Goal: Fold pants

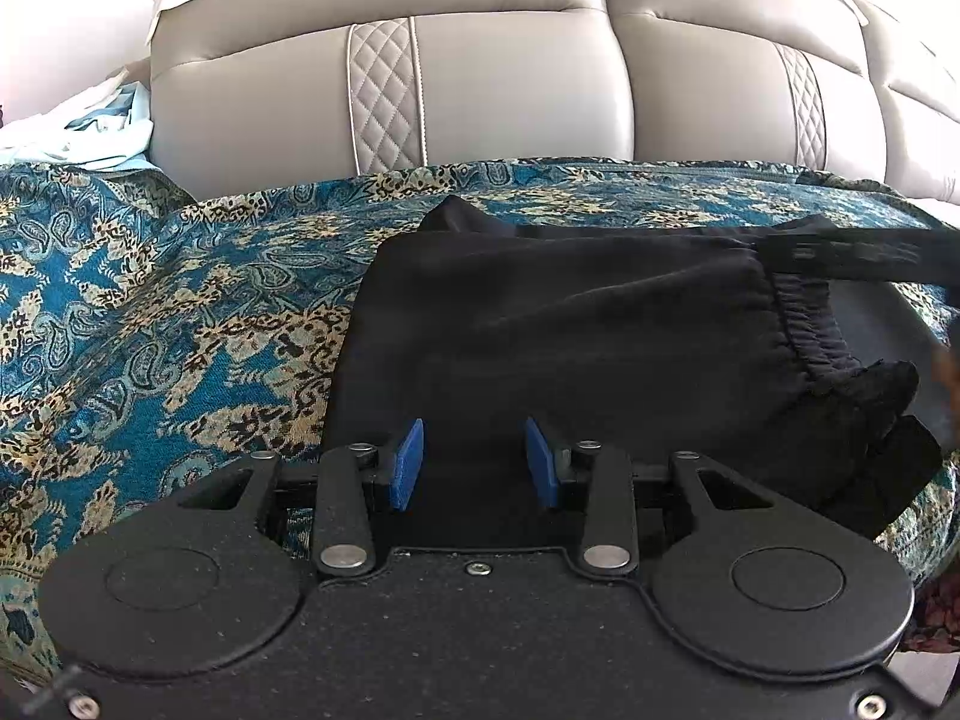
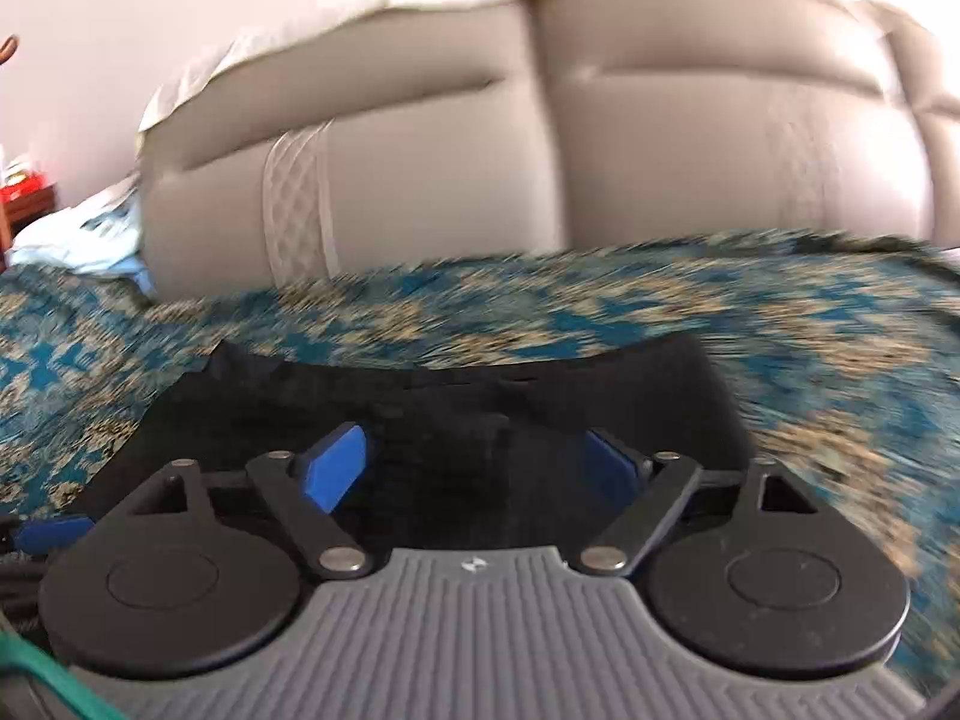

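Note:
Black pants (image 1: 570, 330) lie folded on the teal patterned bedspread (image 1: 150, 300), their elastic waistband (image 1: 810, 324) bunched at the right. My left gripper (image 1: 475, 462) hovers at the pants' near edge, its blue pads a hand's width apart and smooth black cloth showing between them without any pinch. In the blurred right wrist view my right gripper (image 2: 474, 468) stands wide open over the pants (image 2: 420, 384), and nothing is caught between its pads. A blurred dark bar (image 1: 840, 252) crosses the waistband at the right edge of the left wrist view.
A padded beige headboard (image 1: 510, 90) rises right behind the bed. Crumpled light blue cloth (image 1: 90, 132) lies at the far left by the headboard. A red item (image 2: 24, 192) sits on a wooden stand at the left edge. Bedspread (image 2: 780, 330) stretches to the right of the pants.

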Available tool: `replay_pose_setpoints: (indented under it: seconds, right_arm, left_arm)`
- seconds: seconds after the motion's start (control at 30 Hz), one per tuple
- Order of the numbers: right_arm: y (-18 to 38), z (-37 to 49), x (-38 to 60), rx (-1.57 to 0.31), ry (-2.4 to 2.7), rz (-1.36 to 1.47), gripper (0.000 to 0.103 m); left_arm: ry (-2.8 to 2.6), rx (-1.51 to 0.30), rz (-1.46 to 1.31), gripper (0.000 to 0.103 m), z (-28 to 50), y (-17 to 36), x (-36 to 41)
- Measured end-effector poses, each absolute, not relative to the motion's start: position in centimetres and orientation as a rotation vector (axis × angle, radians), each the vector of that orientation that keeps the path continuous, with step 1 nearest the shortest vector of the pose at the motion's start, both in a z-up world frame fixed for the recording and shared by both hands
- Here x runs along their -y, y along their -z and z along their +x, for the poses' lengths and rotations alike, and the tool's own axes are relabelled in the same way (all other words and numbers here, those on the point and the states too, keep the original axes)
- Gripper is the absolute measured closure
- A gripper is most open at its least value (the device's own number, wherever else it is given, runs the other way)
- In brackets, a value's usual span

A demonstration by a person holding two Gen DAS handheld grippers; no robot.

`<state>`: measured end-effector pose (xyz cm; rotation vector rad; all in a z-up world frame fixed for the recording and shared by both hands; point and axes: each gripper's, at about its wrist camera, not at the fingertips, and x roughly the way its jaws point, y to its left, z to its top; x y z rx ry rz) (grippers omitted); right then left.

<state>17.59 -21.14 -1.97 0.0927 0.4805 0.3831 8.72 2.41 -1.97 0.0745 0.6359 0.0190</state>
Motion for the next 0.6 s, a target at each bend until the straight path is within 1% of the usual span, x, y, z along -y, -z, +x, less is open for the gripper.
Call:
replay_pose_setpoints:
  seconds: [0.1,0.17,0.3,0.4,0.43,0.53,0.6]
  right_arm:
    - [3.1,20.1,20.2,-0.567,-0.429,0.110,0.012]
    - [3.3,19.8,20.0,-0.555,-0.453,0.097,0.029]
    - [3.3,18.8,20.4,-0.566,-0.508,0.083,0.039]
    - [3.2,18.5,21.5,-0.568,-0.501,0.146,0.054]
    - [3.0,18.4,21.6,-0.558,-0.485,0.161,0.060]
    - [2.2,17.5,21.1,-0.487,-0.408,0.106,0.063]
    - [1.7,17.3,20.7,-0.459,-0.388,0.044,0.063]
  left_arm:
    - [-0.020,-0.639,0.073,0.067,8.5,1.9,-2.4]
    - [-0.010,-0.641,0.065,0.067,8.2,1.7,-2.4]
    - [0.034,-0.640,0.057,0.067,7.3,1.5,-2.0]
    - [0.075,-0.636,0.066,0.067,6.7,1.4,-1.0]
    - [0.091,-0.633,0.071,0.067,6.5,1.3,-0.5]
    - [0.137,-0.621,0.091,0.067,6.3,1.2,0.9]
    - [0.167,-0.621,0.099,0.067,6.4,1.2,1.8]
